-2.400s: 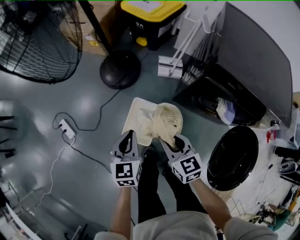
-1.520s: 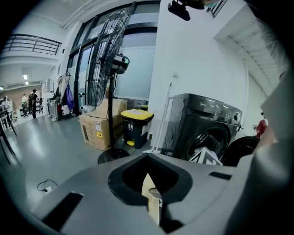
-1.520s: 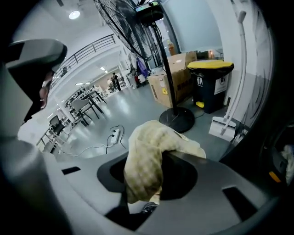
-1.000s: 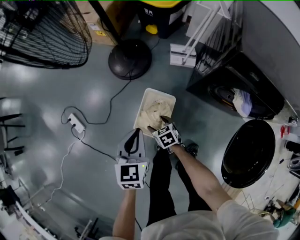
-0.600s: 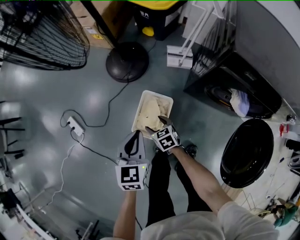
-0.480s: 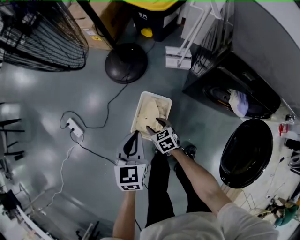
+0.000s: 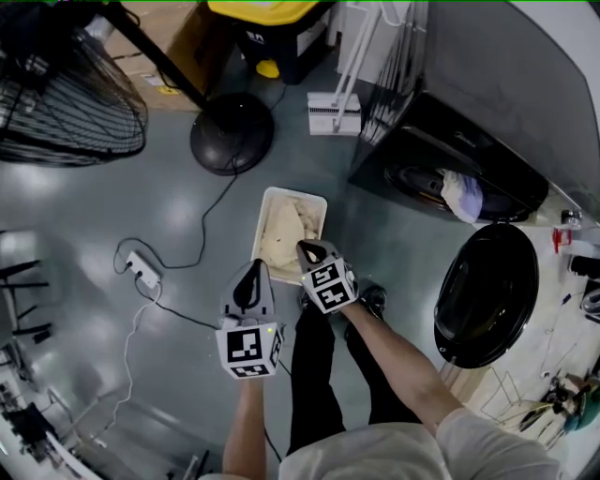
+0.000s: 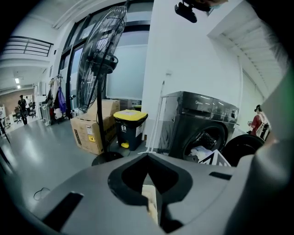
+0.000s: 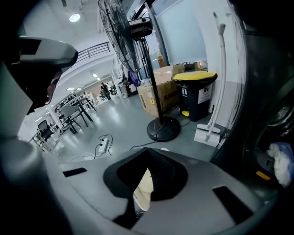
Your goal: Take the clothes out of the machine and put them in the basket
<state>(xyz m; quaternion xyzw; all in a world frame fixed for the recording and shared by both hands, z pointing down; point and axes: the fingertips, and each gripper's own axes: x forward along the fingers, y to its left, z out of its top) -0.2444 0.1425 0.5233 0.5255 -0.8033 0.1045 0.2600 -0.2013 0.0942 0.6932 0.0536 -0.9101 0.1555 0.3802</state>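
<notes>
A white basket (image 7: 292, 193) stands on the grey floor with beige clothes (image 7: 279, 234) lying in it. My right gripper (image 7: 304, 247) hovers over the basket's near end. Its jaws have just been closing and now meet with nothing between them (image 9: 148, 149); the beige cloth shows below. To the left of the basket, my left gripper (image 7: 253, 266) is shut and empty (image 8: 148, 155). The dark washing machine (image 7: 487, 103) at the right has its round door (image 7: 483, 291) swung open. A pale garment (image 7: 460, 195) lies in the drum, also visible in the left gripper view (image 8: 200, 153).
A standing fan's round base (image 7: 232, 141) and cage (image 7: 66, 103) lie beyond the basket. A power strip (image 7: 141, 269) and its cables cross the floor at left. A yellow-lidded bin (image 7: 267, 28), a cardboard box (image 7: 155, 47) and a white brush head (image 7: 333, 112) stand at the back.
The right gripper, which earlier held the beige garment and then stood open over the basket, has lifted off the clothes and shut empty. The left gripper has shifted only slightly.
</notes>
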